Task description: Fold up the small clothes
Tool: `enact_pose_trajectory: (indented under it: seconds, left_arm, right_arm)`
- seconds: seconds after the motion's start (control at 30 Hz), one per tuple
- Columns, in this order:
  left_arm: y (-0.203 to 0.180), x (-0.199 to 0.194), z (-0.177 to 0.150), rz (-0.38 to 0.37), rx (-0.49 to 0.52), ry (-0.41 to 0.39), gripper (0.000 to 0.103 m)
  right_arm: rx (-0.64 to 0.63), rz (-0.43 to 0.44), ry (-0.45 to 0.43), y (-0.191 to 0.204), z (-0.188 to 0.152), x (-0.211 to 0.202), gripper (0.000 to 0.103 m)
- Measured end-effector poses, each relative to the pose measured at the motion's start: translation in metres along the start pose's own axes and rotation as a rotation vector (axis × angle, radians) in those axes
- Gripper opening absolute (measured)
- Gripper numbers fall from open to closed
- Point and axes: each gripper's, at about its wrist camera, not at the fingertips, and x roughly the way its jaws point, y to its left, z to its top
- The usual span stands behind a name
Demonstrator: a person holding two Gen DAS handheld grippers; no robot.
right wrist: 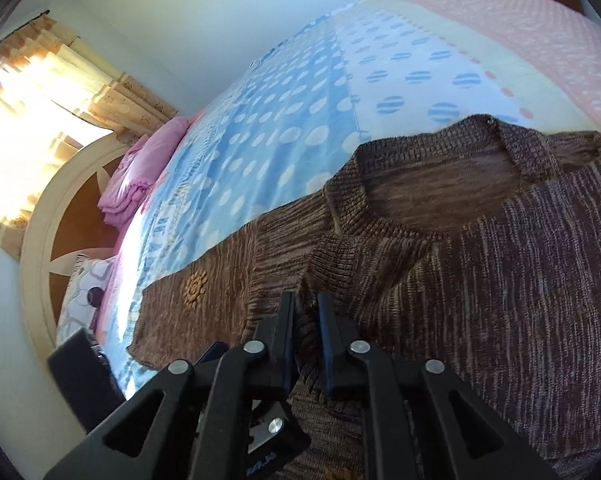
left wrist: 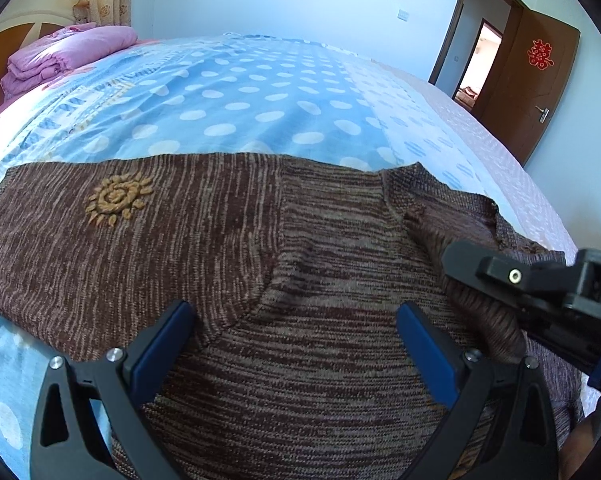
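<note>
1 brown sweater (left wrist: 228, 248) lies spread on the bed (left wrist: 260, 92). The left tool (left wrist: 296, 344) hovers over it, jaws wide apart and empty. The right tool (right wrist: 305, 312), jaws nearly together, pinches a fold of sweater fabric.

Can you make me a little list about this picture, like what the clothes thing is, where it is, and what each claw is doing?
clothing: brown knitted sweater with a yellow sun patch
where: spread on the blue polka-dot bedsheet
left claw: open, over the sweater, not gripping it
right claw: narrow gap, a fold of the sweater between its pads; firm pinch cannot be told
neckline: toward the foot of the bed
also on bed: folded pink blanket
</note>
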Motion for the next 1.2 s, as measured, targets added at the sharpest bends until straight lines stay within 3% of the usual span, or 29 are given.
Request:
enact_pose_trajectory:
  seconds: [0.07,0.13,0.2,0.27,0.4,0.47,0.5,0.53,0.67,0.7,0.73,0.8,0.9,1.07,1.2]
  left_arm:
    - [0.0,0.0,0.0,0.001,0.001,0.0,0.103]
    - [0.0,0.0,0.0,0.0,0.001,0.0,0.103]
    - [0.0,0.0,0.0,0.0,-0.001,-0.001,0.103]
    - [0.0,0.0,0.0,0.001,0.0,-0.001,0.103]
    - [0.0,0.0,0.0,0.003,0.002,0.0,0.103]
    - [0.0,-0.001,-0.001,0.006,0.004,0.001,0.103]
    - [0.0,0.0,-0.001,0.008,0.005,0.001,0.103]
    - [0.0,0.0,-0.001,0.01,0.007,0.002,0.103]
    - [-0.001,0.0,0.0,0.014,0.01,0.003,0.103]
    - [-0.001,0.0,0.0,0.013,0.009,0.003,0.103]
    - [0.0,0.0,0.0,0.011,0.008,0.002,0.103]
    - [-0.001,0.0,0.0,0.009,0.007,0.002,0.103]
    - [-0.001,0.001,0.0,0.009,0.007,0.002,0.103]
    - [-0.001,0.001,0.0,0.011,0.009,0.003,0.103]
    - [-0.001,0.001,0.0,0.014,0.012,0.004,0.103]
  right_arm:
    - [-0.002,0.012,-0.065,-0.004,0.001,-0.023,0.013]
    - [-0.056,-0.034,-0.148,-0.011,-0.004,-0.052,0.013]
    - [-0.122,-0.189,-0.19,-0.021,-0.014,-0.074,0.013]
    - [-0.173,-0.314,-0.172,-0.035,-0.026,-0.089,0.013]
    - [-0.158,-0.443,-0.211,-0.07,-0.055,-0.141,0.014]
    - [-0.17,-0.469,-0.238,-0.078,-0.068,-0.167,0.035]
    - [-0.19,-0.482,-0.235,-0.078,-0.073,-0.173,0.058]
    - [-0.224,-0.496,-0.224,-0.077,-0.077,-0.175,0.067]
    - [-0.372,-0.538,-0.119,-0.075,-0.089,-0.156,0.067]
    - [-0.386,-0.561,-0.091,-0.078,-0.09,-0.152,0.065]
    - [-0.393,-0.602,-0.071,-0.082,-0.09,-0.145,0.045]
    - [-0.363,-0.617,-0.025,-0.096,-0.089,-0.137,0.02]
    - [-0.274,-0.58,-0.062,-0.112,-0.085,-0.151,0.014]
    - [-0.116,-0.726,-0.136,-0.156,-0.085,-0.185,0.002]
    - [0.033,-0.633,-0.195,-0.18,-0.086,-0.218,0.002]
